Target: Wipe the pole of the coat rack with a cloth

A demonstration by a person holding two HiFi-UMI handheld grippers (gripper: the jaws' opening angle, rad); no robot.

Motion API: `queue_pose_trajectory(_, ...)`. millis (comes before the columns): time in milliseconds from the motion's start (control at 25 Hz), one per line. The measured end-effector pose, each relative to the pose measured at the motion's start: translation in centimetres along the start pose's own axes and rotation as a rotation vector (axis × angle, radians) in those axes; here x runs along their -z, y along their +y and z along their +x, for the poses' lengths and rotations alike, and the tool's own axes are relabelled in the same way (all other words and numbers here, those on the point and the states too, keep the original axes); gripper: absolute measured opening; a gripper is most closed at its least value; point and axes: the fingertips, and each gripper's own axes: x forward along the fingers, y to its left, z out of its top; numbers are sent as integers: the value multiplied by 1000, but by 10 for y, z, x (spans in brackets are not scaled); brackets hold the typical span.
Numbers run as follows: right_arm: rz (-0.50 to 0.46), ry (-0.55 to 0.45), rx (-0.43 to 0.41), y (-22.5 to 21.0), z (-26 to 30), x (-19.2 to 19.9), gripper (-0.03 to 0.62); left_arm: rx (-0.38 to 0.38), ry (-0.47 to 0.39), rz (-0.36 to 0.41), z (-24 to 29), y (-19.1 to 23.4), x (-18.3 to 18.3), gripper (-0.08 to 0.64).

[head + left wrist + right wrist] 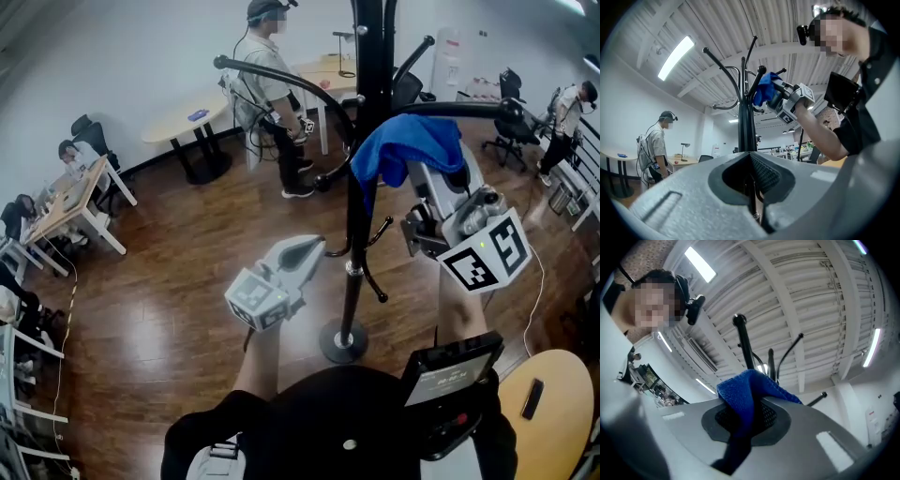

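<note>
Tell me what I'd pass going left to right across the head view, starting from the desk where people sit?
The desk → left gripper → pole → right gripper, which holds the cloth → round table.

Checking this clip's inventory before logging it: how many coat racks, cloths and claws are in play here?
coat rack: 1
blue cloth: 1, pinched in the right claw
claws: 2, that one and the left claw, which is shut with nothing in it
Total: 4
</note>
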Motion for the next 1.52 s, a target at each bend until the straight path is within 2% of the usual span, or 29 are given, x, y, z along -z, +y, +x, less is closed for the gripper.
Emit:
queue_pose_trajectory(120, 39, 102, 56, -21, 0, 48, 28, 6, 11, -10, 4, 1, 6, -5)
queue_pose_trajectory(280, 95, 214, 66, -17, -23, 107, 28, 0, 27, -47, 6, 2, 13, -5)
queue_pose_trajectory(400, 186, 316, 79, -14, -56, 156, 28, -19, 32, -59, 10, 3, 9, -5)
queue_pose_trajectory(520, 294, 436, 75, -8, -94, 213, 28, -3, 23, -65, 13, 6, 21, -5)
queue_pose_trajectory(640, 348, 580, 61, 13, -129, 264, 28, 8, 13, -87, 15, 6, 24, -5)
queue_pose_trajectory(720, 387, 679, 34, 28, -148, 291, 28, 9, 17, -83, 17, 8, 25, -5)
queue_pose_trajectory(880, 456, 952, -120, 70, -188, 336, 28, 11, 20, -81, 21, 10, 26, -5)
queue_pose_trajectory(920, 484, 987, -137, 76, -196, 338, 28, 13, 21, -83, 21, 10, 27, -5)
queue_pose_trajectory(1040, 623, 1004, -156, 81, -213, 320, 28, 10, 28, -79, 20, 10, 31, -5)
queue_pose_trajectory(1120, 697, 1011, -212, 85, -220, 303, 28, 0, 24, -82, 18, 11, 29, -5)
queue_pose_trajectory(1200, 730, 995, -267, 89, -221, 293, 28, -12, 21, -76, 16, 14, 28, -5)
queue_pose_trajectory(1240, 731, 976, -269, 88, -219, 294, 28, -16, 20, -76, 16, 14, 27, -5)
queue_pose_trajectory(1320, 709, 924, -190, 81, -213, 308, 28, -20, 20, -73, 14, 15, 27, -5)
queue_pose_trajectory(1400, 651, 844, -58, 68, -203, 322, 28, -21, 22, -69, 10, 13, 27, -5)
queue_pose_trajectory(1520, 576, 654, 70, 51, -176, 311, 28, -22, 28, -63, 5, 11, 27, -5)
